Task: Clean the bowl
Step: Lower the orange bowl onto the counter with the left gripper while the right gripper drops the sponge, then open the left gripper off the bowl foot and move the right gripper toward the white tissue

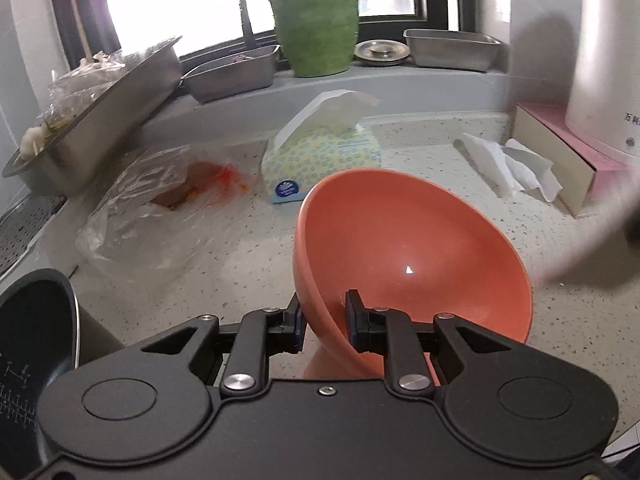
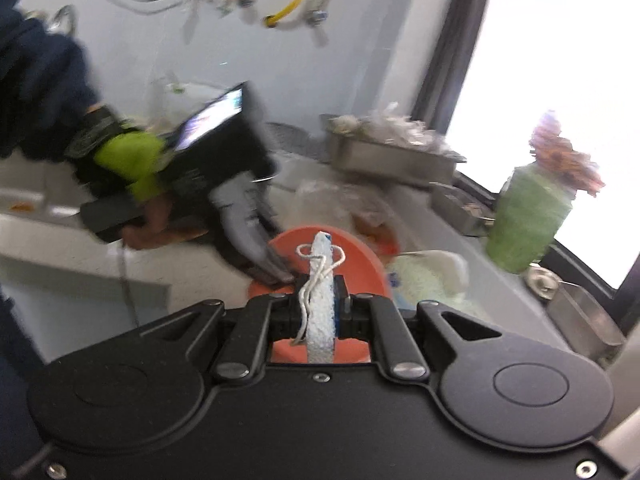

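The left gripper (image 1: pixel 325 322) is pinching the near rim of the glossy coral plastic bowl (image 1: pixel 408 256), tilting its hollow open just ahead, probably for wiping. The right gripper (image 2: pixel 320 300) is clamping a white knitted dishcloth (image 2: pixel 320 312) upright, above the bowl.

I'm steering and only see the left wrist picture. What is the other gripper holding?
Observer: The right gripper is shut on a white scrubbing sponge with a string loop.
Operator: Where is it compared to my orange bowl?
Observer: The sponge sits just in front of the orange bowl, near its rim.
Operator: Who holds my gripper?
Observer: A hand in a yellow-green glove holds the left gripper, which clamps the bowl's rim.
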